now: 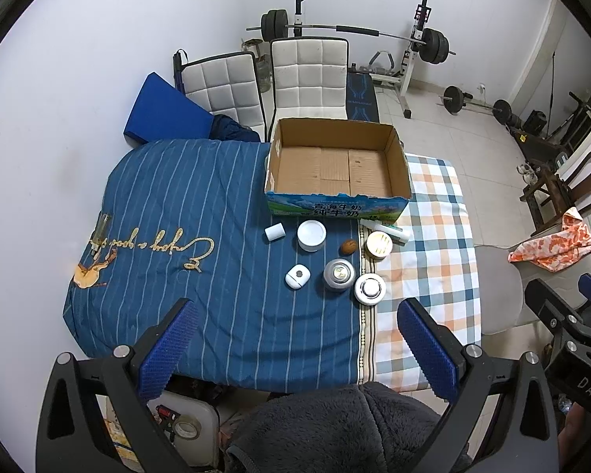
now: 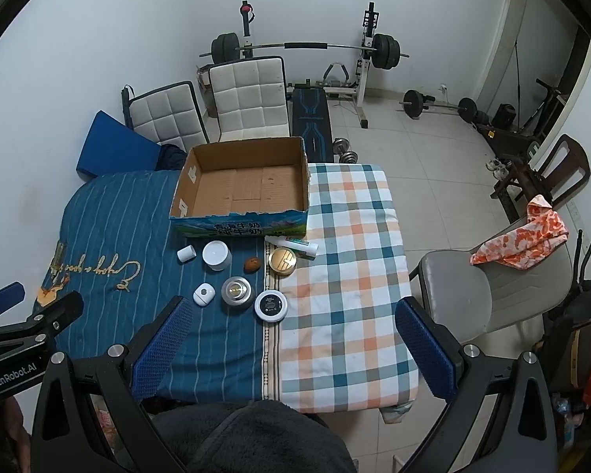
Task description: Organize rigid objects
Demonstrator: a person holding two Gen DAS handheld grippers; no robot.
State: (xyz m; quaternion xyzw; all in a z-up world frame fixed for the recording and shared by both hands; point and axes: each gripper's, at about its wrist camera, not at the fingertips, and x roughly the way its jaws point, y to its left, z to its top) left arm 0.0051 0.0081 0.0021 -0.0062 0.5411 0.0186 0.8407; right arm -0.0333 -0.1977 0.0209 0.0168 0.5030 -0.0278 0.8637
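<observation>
An empty open cardboard box [image 1: 337,169] [image 2: 244,187] stands at the table's far side. In front of it lie several small items: a white cylinder [image 1: 275,231] [image 2: 186,253], a white jar [image 1: 311,235] [image 2: 216,255], a brown nut [image 1: 349,247] [image 2: 252,264], a gold-lidded tin [image 1: 379,246] [image 2: 282,261], a white tube [image 1: 384,229] [image 2: 291,245], a white case [image 1: 297,276] [image 2: 204,294], a silver round container [image 1: 338,274] [image 2: 236,292] and a white round disc [image 1: 369,289] [image 2: 271,306]. My left gripper [image 1: 299,351] and right gripper [image 2: 295,351] are open and empty, held above the table's near edge.
The table [image 2: 346,276] is covered by a blue striped cloth and a checked cloth. Two white padded chairs [image 1: 307,79] stand behind it, a grey chair [image 2: 472,295] with an orange cloth to the right. A weight bench and barbells stand at the back.
</observation>
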